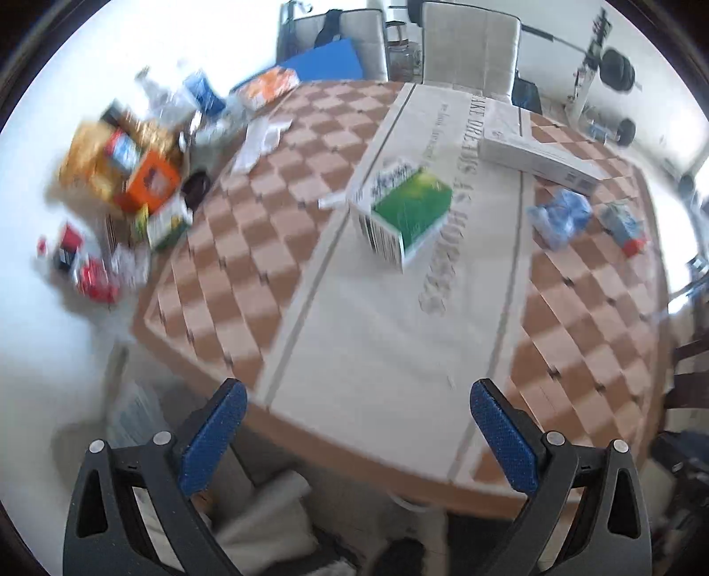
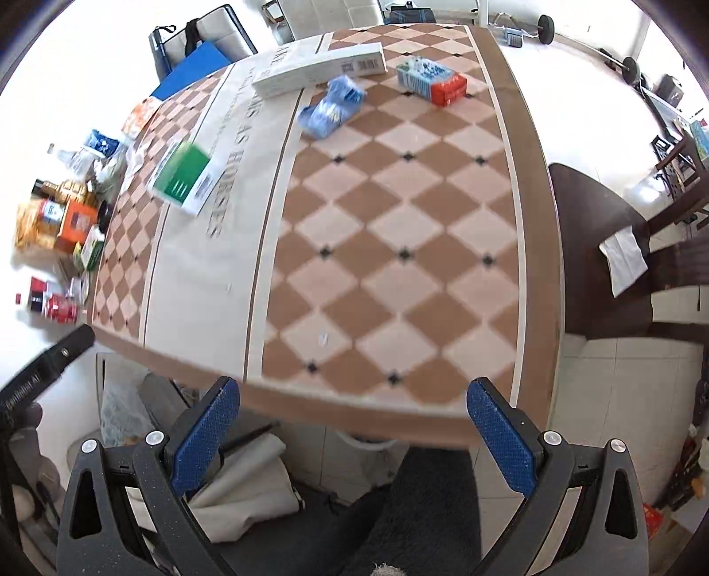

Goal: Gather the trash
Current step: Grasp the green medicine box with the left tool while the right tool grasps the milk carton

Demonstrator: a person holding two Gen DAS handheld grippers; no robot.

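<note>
A green and white carton (image 1: 401, 212) (image 2: 184, 177) lies on the checkered table (image 1: 248, 248) (image 2: 399, 248), on its white centre strip. Farther back are a crumpled blue wrapper (image 1: 560, 217) (image 2: 332, 106), a blue and red carton (image 1: 622, 226) (image 2: 432, 79) and a long white box (image 1: 538, 161) (image 2: 319, 68). My left gripper (image 1: 359, 436) is open above the table's near edge, nothing between its blue pads (image 1: 215, 436). My right gripper (image 2: 354, 436) is open too, over the near edge, empty. The carton is well ahead of both.
A pile of packages, cans and bottles (image 1: 128, 177) (image 2: 62, 226) lies on the white floor left of the table. White paper (image 1: 259, 139) rests on the far left of the table. A dark chair (image 2: 602, 266) with a white napkin stands at the right. White chairs (image 1: 469, 42) at the far end.
</note>
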